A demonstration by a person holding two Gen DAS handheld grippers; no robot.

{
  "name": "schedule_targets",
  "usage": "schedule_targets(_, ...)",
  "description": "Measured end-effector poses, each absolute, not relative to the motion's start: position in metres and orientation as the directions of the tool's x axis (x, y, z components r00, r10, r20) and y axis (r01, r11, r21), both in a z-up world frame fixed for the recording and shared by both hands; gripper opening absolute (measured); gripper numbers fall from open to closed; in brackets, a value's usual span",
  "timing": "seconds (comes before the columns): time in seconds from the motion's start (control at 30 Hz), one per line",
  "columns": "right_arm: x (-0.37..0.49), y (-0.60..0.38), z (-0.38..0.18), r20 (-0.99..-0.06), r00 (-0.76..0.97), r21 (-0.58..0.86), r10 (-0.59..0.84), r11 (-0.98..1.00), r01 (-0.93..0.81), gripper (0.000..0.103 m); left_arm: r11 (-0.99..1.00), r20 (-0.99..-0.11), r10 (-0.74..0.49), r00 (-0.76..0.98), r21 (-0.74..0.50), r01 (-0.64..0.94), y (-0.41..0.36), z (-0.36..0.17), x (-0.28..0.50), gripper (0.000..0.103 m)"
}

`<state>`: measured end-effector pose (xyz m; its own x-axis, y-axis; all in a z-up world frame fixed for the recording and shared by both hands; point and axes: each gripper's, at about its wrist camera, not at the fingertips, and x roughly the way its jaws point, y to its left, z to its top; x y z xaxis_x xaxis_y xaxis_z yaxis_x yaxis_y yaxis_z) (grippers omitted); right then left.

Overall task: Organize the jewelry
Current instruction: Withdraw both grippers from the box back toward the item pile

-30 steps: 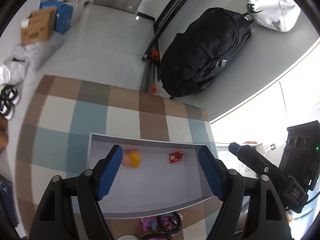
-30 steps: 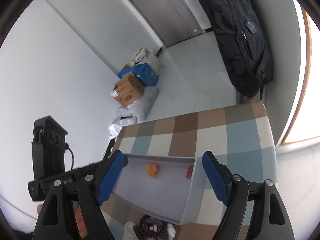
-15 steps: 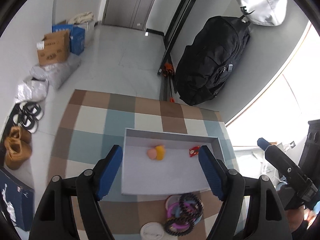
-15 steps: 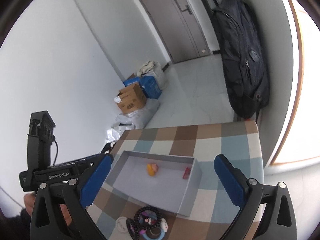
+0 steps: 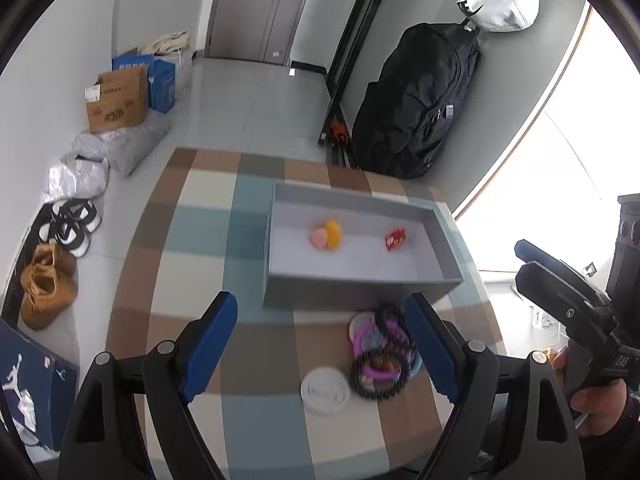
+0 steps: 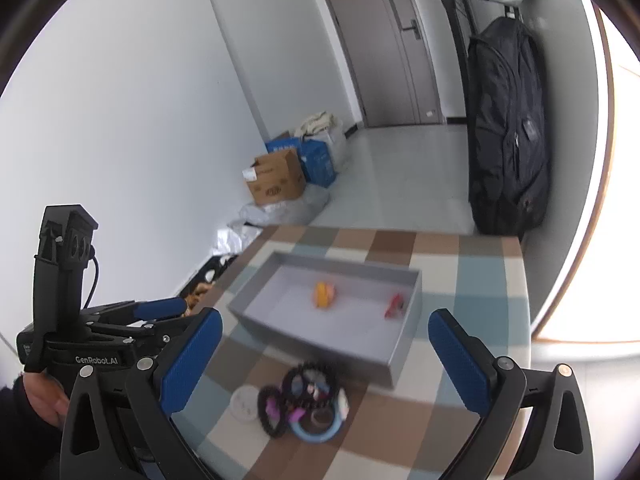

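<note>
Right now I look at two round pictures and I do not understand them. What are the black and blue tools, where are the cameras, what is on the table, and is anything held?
There is no robot. A person holds a two-finger gripper in each hand, each carrying a wide-angle camera looking along its blue fingers. One picture comes from the left gripper, the other from the right gripper; each also shows the other tool. On the checked tablecloth stands a grey tray holding an orange-and-pink piece and a small red piece. Before the tray lie a pile of bracelets and a white round disc. Both grippers' jaws have just been opening; nothing is held.
</note>
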<state>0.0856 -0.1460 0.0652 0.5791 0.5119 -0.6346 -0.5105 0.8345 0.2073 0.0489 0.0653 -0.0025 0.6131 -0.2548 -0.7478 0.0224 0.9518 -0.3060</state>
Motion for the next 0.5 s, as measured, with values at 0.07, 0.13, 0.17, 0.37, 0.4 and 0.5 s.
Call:
schedule_targets(0.07,0.079,-0.145,0.063,-0.644,0.576,0.196,0.503,0.837,-0.511,0.103,0.957,-0.758,-0.224,0.612,-0.290,-0.008,0.067,-0.005,0.044,0.083)
schedule_targets(0.13,0.074,-0.144,0.058,-0.651,0.561,0.211,0.510,0.833,-0.512,0.103,0.957,-0.763,-0.195,0.617,-0.285,-0.050,0.071,-0.009,0.038,0.083)
schedule_targets(0.17,0.071,-0.144,0.055,-0.654,0.561,0.212,0.507,0.835,-0.507,0.103,0.955,-0.767,-0.192,0.612,-0.290,-0.064,0.072,-0.012,0.036,0.083)
schedule_targets(0.37,0.054,-0.136,0.031,-0.721,0.506,0.227,0.474,0.850,-0.475,0.103,0.958,-0.797,-0.198,0.571,-0.281,-0.060,0.071,-0.027,0.032,0.083)
schedule_targets(0.4,0.053,-0.134,0.027,-0.733,0.494,0.224,0.467,0.852,-0.472,0.103,0.953,-0.799,-0.217,0.561,-0.297,-0.055,0.071,-0.029,0.031,0.083)
schedule_targets(0.5,0.051,-0.129,0.019,-0.763,0.451,0.238,0.463,0.850,-0.469,0.103,0.951,-0.799,-0.232,0.555,-0.306,-0.042,0.069,-0.028,0.029,0.083)
